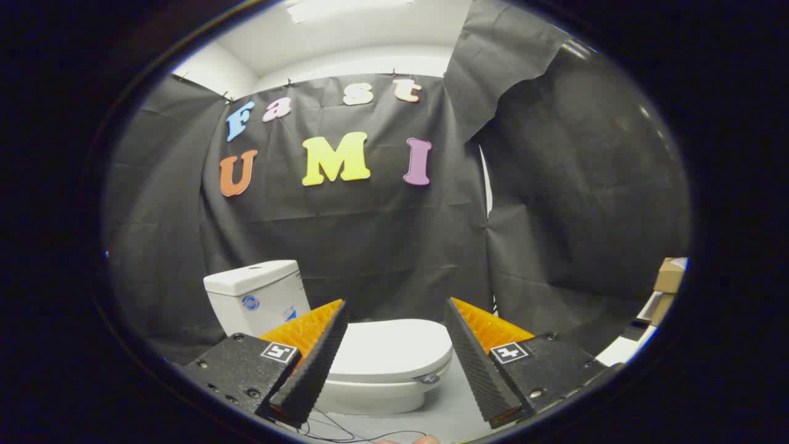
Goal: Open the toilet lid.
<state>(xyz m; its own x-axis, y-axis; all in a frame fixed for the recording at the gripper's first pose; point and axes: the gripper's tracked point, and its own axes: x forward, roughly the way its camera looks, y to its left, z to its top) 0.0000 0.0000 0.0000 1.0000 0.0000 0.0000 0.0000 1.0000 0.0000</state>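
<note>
Beyond the parted, empty fingers of the gripper (394,327), the toilet lid (394,348) lies closed, so approach continues toward its front edge.

White toilet lid (394,348), white tank (256,296), black cloth wall (370,240)

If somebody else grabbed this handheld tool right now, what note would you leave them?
Gripper: fingers open, holding nothing, not touching anything.
White ceramic toilet: its flat white lid is down and closed, seen ahead between the fingers. The white tank stands beyond the left finger against the black cloth wall.
Done: approach only; lid untouched.
Left: bring the fingers to the lid's front edge, probably catch it, swing it up toward the tank.
</note>
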